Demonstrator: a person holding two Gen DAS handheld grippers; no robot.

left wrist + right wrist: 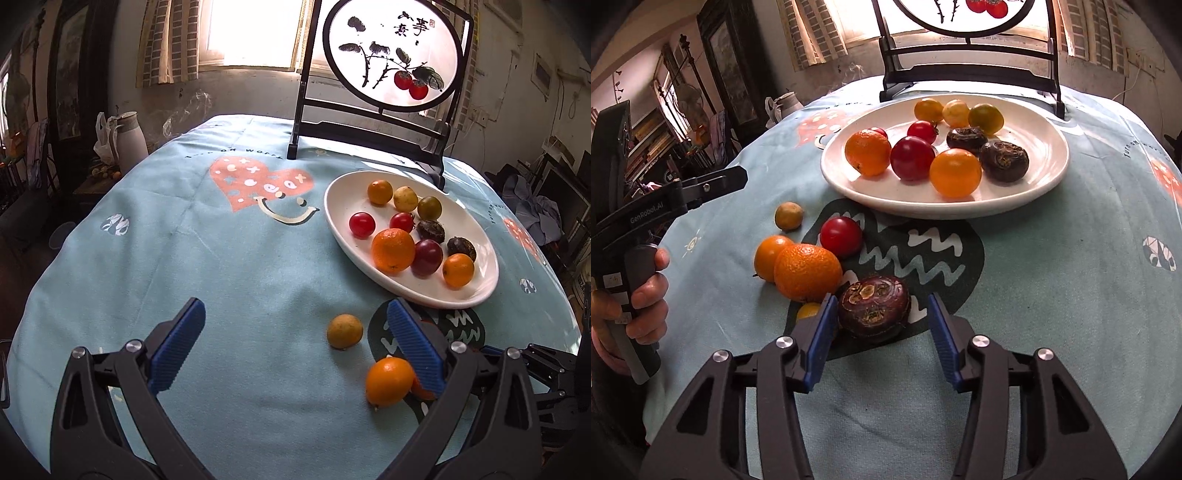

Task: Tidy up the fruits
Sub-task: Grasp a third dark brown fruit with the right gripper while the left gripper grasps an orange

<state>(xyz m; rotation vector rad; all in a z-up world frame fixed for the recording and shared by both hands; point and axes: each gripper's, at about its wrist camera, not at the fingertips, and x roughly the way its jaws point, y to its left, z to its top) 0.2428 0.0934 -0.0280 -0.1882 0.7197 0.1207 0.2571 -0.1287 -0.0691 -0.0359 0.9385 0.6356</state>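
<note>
Our right gripper (882,325) has its ridged blue fingers spread wide around the dark, knobbly water chestnut (873,305) on the soft cloth (1052,277), near the glossy white plate (1049,177) already holding fruit. Our left gripper (295,347) is wide too, holding nothing. If we close off-centre, the hard round chestnut could squirt out and knock the dimpled orange (807,271) rolling.
</note>
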